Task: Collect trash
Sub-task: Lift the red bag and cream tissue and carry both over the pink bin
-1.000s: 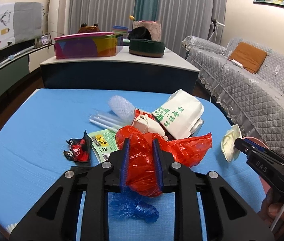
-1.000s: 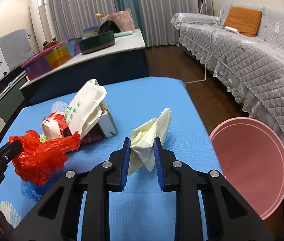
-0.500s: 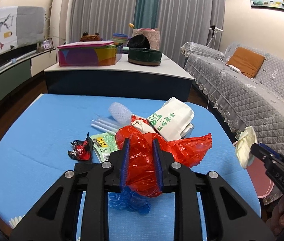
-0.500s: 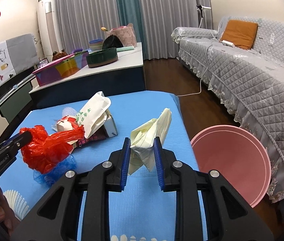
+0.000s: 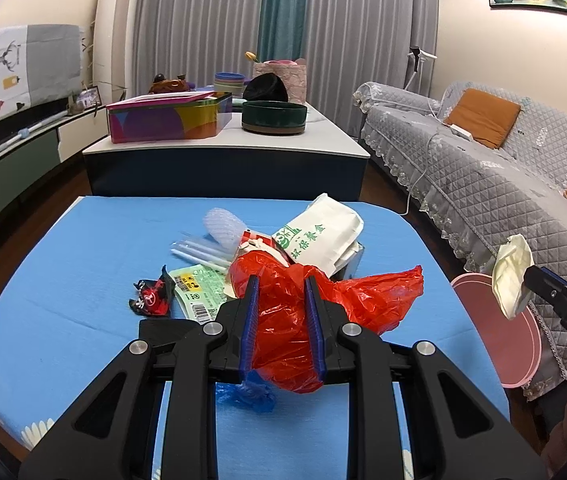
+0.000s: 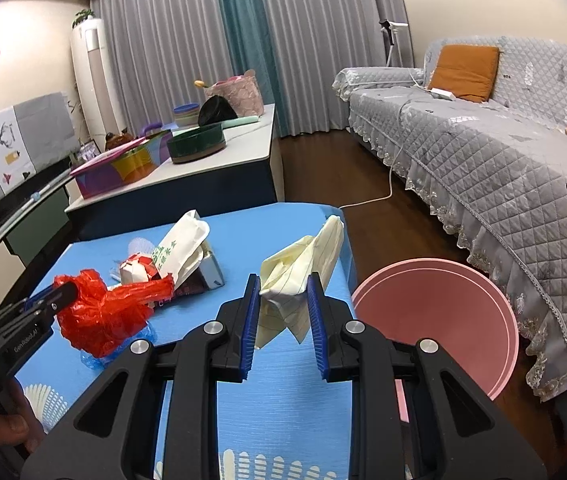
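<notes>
Holding light, crushable trash, I have my left gripper clamped on the red plastic bag and my right gripper clamped mid-wad on the crumpled paper.

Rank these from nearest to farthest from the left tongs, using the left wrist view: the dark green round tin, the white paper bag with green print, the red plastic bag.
1. Red plastic bag: gripped between the left tongs.
2. White paper bag with green print: just beyond, on the blue table.
3. Dark green round tin: far counter behind.
</notes>
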